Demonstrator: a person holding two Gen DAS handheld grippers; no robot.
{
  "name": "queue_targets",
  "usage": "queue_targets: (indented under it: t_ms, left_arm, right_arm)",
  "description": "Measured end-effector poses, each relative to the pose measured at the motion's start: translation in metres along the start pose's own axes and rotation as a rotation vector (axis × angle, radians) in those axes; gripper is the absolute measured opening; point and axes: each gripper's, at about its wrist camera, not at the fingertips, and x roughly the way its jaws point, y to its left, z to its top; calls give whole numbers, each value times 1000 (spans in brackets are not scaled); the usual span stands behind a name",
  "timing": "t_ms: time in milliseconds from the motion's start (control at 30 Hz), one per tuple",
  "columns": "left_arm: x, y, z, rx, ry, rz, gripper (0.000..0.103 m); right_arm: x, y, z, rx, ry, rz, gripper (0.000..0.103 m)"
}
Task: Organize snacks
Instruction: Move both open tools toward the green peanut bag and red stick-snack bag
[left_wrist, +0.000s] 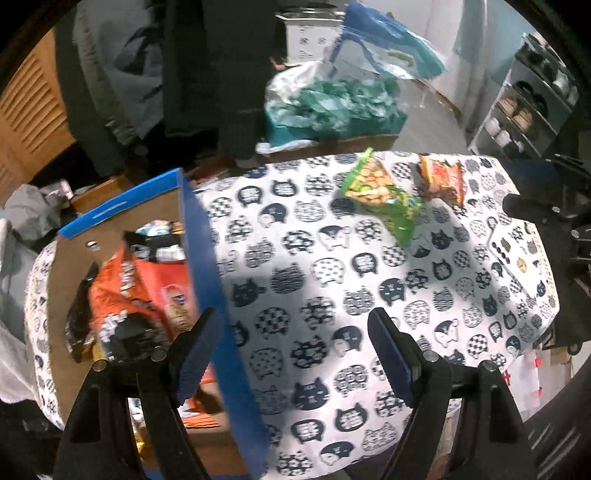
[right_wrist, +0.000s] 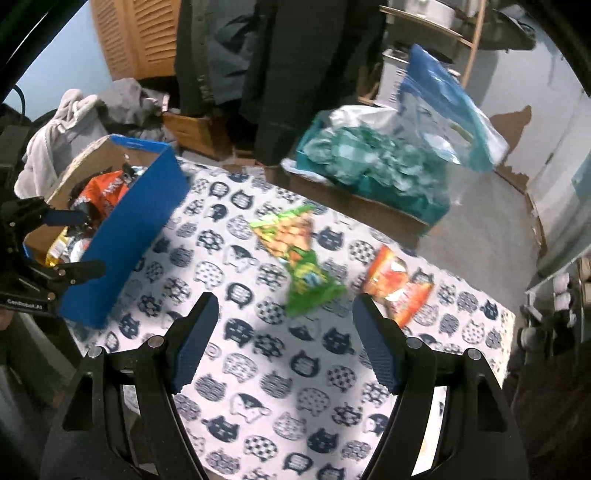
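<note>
A table under a cat-print cloth (left_wrist: 332, 280) (right_wrist: 258, 369) carries the snacks. A green snack bag (left_wrist: 380, 195) (right_wrist: 299, 254) lies toward its far side. An orange-red bag (left_wrist: 443, 177) (right_wrist: 399, 284) lies just right of it. At the table's left stands a blue box (left_wrist: 207, 280) (right_wrist: 129, 229) with a cardboard inside. It holds an orange packet (left_wrist: 125, 291) (right_wrist: 107, 192) and other snacks. My left gripper (left_wrist: 293, 321) (right_wrist: 79, 242) hangs open and empty over the box's right wall. My right gripper (right_wrist: 286, 306) is open and empty above the cloth, short of both bags.
Beyond the table stands a cardboard box of teal bags (left_wrist: 332, 107) (right_wrist: 369, 173) with a blue-and-clear plastic bag (right_wrist: 443, 103) over it. Dark coats (left_wrist: 221, 74) hang behind. A shoe shelf (left_wrist: 524, 107) stands at the right. A flat white phone-like item (left_wrist: 513, 258) lies by the table's right edge.
</note>
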Motion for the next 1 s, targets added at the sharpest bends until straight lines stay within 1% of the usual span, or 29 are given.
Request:
queue_targets:
  t_ms: [200, 300, 400, 500, 600, 767, 833, 1000]
  left_arm:
    - [15, -27, 8, 39, 26, -5, 82]
    - [26, -37, 14, 47, 47, -13, 82]
    - [41, -44, 26, 33, 75, -26, 82]
    - [59, -51, 40, 6, 113, -45, 82]
    - [75, -58, 52, -12, 139, -59, 82]
    - [101, -68, 69, -43, 149, -58, 82]
    - [112, -70, 76, -73, 162, -71, 82]
    - [136, -69, 90, -174, 183, -99, 82]
  right_arm:
    - [-1, -34, -19, 36, 14, -21, 74]
    - [2, -48, -26, 38, 26, -33, 74]
    - [10, -61, -29, 19, 48, -43, 74]
    - [22, -75, -28, -11, 77, -51, 74]
    - [37, -88, -23, -14, 102, -25, 74]
    - [63, -103, -11, -116, 144, -73, 74]
    - [73, -112, -6, -134, 141, -75, 74]
    - [94, -127, 0, -129, 136, -52, 74]
